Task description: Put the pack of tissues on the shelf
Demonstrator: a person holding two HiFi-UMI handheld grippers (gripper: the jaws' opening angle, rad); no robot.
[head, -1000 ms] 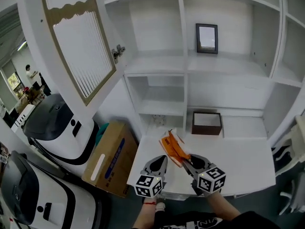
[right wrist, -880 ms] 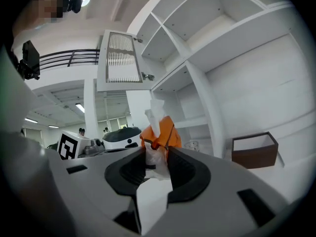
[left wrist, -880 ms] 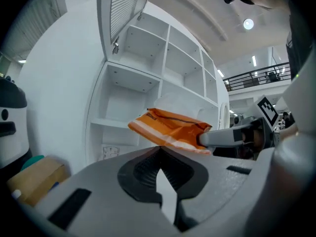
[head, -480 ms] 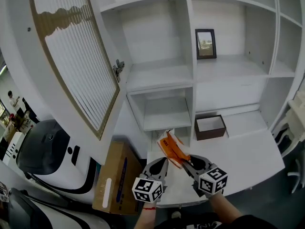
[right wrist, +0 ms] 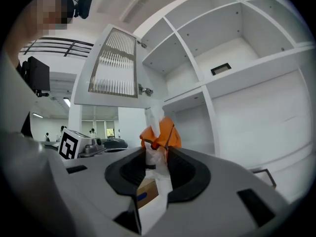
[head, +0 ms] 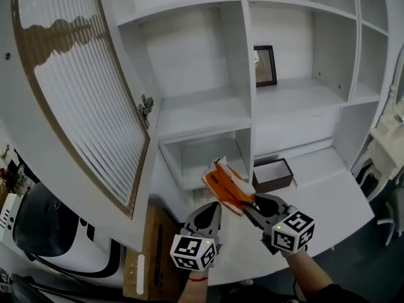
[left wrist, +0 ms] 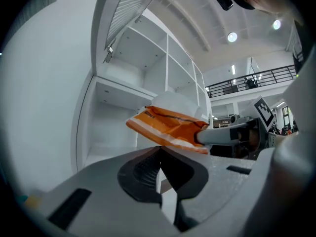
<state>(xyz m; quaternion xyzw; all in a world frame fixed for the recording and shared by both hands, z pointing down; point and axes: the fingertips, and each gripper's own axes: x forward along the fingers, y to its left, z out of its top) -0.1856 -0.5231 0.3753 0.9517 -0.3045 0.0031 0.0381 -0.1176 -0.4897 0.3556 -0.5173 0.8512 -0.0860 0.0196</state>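
1. The right gripper (head: 247, 206) is clamped on the near end of the pack of tissues (head: 226, 189). Its jaws pinch the crinkled wrapper, and a white strip of the pack runs down between them.
2. The orange and white pack is in the air above the left part of the white counter (head: 319, 214). It tilts so that its far end rises up and to the left.
3. In the head view the pack sits in front of the low open compartment of the white shelf (head: 201, 115), and it rests on none of the boards.
4. The left gripper (head: 213, 209) hangs just to the left of the right one. Its jaws are together at the tips with nothing between them, and its own view shows the pack just beyond and above them.
5. A small brown box (head: 273, 175) stands on the far side of the counter, to the right of the pack.
6. A dark picture frame (head: 265, 65) stands upright in a higher compartment to the right.
7. A cabinet door (head: 76, 100) with ribbed glass hangs open at the far left.
8. A cardboard box (head: 148, 257) sits on the floor below the door.
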